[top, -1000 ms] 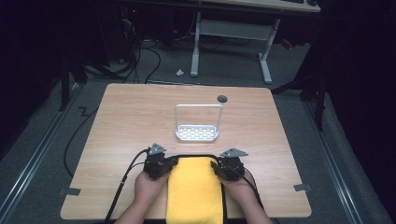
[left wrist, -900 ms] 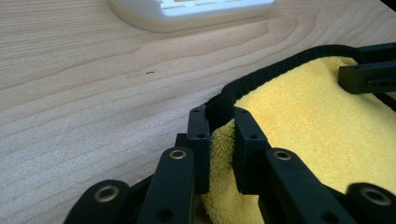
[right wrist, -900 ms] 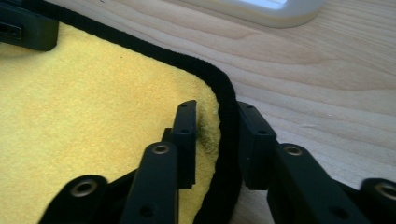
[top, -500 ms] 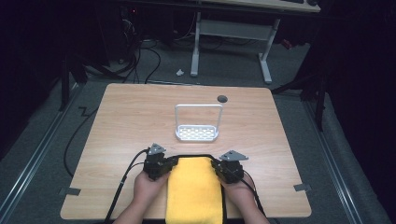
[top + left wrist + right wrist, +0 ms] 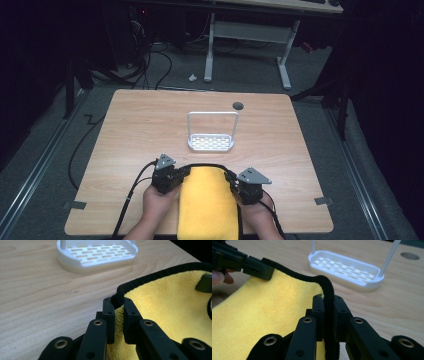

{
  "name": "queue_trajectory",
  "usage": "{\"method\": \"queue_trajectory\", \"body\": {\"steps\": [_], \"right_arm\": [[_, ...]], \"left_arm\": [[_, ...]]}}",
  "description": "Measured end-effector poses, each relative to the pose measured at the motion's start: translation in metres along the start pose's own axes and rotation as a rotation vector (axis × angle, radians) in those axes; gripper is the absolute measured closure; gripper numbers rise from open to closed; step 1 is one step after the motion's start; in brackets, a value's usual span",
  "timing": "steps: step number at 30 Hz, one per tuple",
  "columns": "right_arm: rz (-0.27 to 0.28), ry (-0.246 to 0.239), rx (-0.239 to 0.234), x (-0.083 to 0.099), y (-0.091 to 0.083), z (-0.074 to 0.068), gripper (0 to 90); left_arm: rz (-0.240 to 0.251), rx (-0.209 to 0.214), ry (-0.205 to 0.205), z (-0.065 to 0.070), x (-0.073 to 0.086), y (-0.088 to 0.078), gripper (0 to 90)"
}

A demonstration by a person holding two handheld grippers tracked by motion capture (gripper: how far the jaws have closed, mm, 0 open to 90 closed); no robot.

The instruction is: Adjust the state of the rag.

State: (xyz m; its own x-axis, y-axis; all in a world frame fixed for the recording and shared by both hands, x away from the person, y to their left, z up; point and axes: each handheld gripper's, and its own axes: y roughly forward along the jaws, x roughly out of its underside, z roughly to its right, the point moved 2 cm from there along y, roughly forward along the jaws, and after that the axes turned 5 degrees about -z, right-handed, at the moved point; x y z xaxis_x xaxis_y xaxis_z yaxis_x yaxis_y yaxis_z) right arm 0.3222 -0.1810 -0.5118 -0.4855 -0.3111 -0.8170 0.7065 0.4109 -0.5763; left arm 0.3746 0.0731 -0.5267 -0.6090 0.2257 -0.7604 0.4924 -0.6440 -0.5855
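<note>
Near the tabletop's front edge lies a soft, light yellow cloth, best held by its black-piped far corners, where left claw and right claw each pinch it.

Wood table, cable hole; desk frame behind.

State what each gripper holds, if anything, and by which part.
Both hold the yellow cloth by its black-edged far corners: the left gripper pinches the left one, the right gripper the right.
</note>
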Motion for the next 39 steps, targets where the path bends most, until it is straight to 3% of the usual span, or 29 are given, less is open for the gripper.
{"method": "queue_trajectory", "body": {"steps": [6, 22, 39], "right_arm": [[0.094, 0.017, 0.023, -0.019, -0.02, 0.004, 82.6], [0.254, 0.01, 0.073, -0.082, -0.058, 0.016, 82.7], [0.368, -0.01, 0.105, -0.139, -0.081, 0.024, 82.6]], "left_arm": [[0.088, -0.013, 0.035, 0.012, -0.019, -0.022, 82.8], [0.303, -0.031, 0.128, 0.034, -0.09, -0.074, 83.0], [0.429, -0.055, 0.204, 0.043, -0.148, -0.105, 83.4]]}}
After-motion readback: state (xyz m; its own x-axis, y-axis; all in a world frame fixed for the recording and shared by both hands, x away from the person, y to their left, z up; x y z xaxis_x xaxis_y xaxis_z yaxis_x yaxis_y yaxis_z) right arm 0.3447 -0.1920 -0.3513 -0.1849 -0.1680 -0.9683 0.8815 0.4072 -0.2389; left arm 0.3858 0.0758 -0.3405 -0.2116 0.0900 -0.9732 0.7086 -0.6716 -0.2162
